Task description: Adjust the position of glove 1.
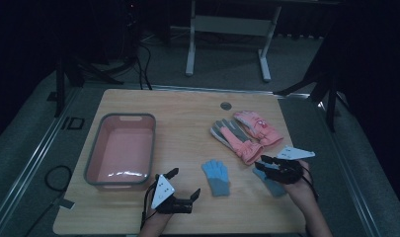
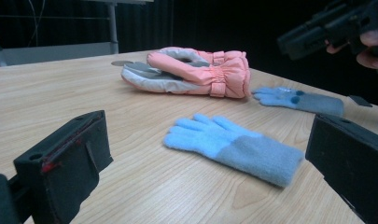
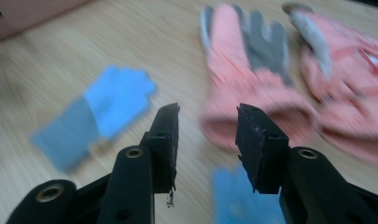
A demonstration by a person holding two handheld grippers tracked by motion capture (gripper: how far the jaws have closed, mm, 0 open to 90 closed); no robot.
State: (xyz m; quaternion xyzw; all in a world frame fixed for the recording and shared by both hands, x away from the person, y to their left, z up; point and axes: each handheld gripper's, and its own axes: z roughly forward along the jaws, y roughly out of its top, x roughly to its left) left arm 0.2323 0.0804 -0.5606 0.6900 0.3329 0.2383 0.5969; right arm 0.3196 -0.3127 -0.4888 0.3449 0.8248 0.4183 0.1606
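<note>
The second blue glove point(image 1: 270, 181) is lying flat on the bench point(image 1: 187, 118), partly under the right tongs point(image 1: 262, 162), just in front of the pink gloves' cuffs. In the right gripper view its fingers point(image 3: 235, 196) are showing below and between the two jaws; nothing is pinched, and the jaws are standing partly open with a clear gap. That view is blurred, so whether the pads are grazing the fabric cannot be told.

Judged step: picking up this glove, probably for the pink tub point(image 1: 121, 148) at the far left. To do it well, the right tongs should be coming straight down over the knit body, not the thin fingers, and closing only once both pads are flanking a fold of fabric. The pink gloves point(image 1: 247, 133) are lying just behind; a skewed approach risks snagging a cuff.

The first blue glove point(image 1: 217, 177) is lying left of the second, well apart. The left tongs point(image 1: 183, 183) are hovering farther left again, jaws wide and empty, pointing at that glove in the left gripper view point(image 2: 233, 149).

Edges: the second glove is near the bench's front-right corner, so dragging toward the person risks a drop. The route left to the tub is open bench, passing over the first glove and the left tongs.
</note>
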